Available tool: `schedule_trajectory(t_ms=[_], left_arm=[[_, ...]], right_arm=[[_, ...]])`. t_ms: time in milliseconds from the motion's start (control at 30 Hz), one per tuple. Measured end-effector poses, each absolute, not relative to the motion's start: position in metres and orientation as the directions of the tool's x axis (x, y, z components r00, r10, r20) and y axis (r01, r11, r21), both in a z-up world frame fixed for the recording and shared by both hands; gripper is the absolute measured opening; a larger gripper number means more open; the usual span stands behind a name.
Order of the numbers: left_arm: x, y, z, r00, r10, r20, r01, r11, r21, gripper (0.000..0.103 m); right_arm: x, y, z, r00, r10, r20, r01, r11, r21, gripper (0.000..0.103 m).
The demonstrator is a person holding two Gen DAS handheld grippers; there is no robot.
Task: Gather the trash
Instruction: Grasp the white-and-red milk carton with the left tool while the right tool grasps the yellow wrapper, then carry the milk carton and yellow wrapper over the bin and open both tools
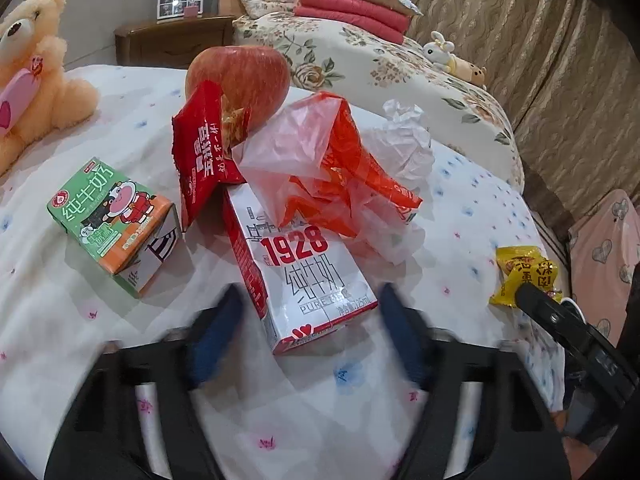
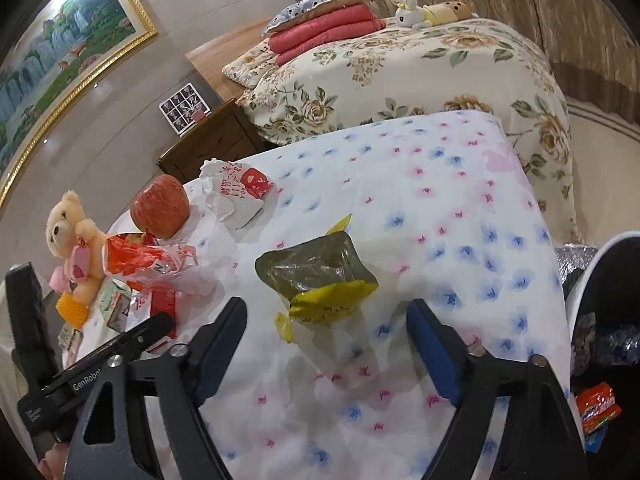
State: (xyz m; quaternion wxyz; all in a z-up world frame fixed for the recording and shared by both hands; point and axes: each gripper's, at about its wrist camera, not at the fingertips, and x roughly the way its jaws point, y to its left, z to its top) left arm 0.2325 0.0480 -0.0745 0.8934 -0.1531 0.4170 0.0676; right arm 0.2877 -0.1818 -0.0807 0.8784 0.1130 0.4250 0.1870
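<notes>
A white flower-print bedspread (image 1: 72, 320) carries a teddy bear (image 1: 28, 76) at its left edge, then a green milk carton (image 1: 116, 224), a 1928 milk carton (image 1: 308, 280) between the released left gripper (image 1: 310, 312), and a yellow wrapper (image 2: 320, 280) before the spread-open right gripper (image 2: 326, 332). Only the right wrist view shows the trash bin (image 2: 580, 292) off the right edge, wrappers inside.
</notes>
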Motion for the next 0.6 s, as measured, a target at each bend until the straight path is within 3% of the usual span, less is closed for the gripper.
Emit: schedule_trajectory(t_ms=[33, 67, 200, 600], left_arm=[[0.231, 0.049, -0.074, 0.649, -0.013, -0.761, -0.243, 0.944, -0.223, 0.059], [0.229, 0.05, -0.073, 0.654, -0.021, -0.756, -0.237, 0.944, -0.23, 0.056], [0.214, 0.051, -0.069, 0.669, -0.04, -0.743, -0.218, 0.944, -0.247, 0.05], [0.16, 0.013, -0.06, 0.689, -0.159, -0.707, -0.067, 0.957, -0.281, 0.048]], right_arm=[[0.289, -0.181, -0.081, 0.568, 0.422, -0.706, -0.233, 0.906, 0.353, 0.055], [0.289, -0.18, -0.082, 0.566, 0.417, -0.711, -0.233, 0.908, 0.348, 0.038], [0.283, -0.181, -0.08, 0.574, 0.427, -0.699, -0.25, 0.904, 0.346, 0.036], [0.236, -0.205, -0.072, 0.592, 0.458, -0.663, -0.25, 0.887, 0.389, 0.036]])
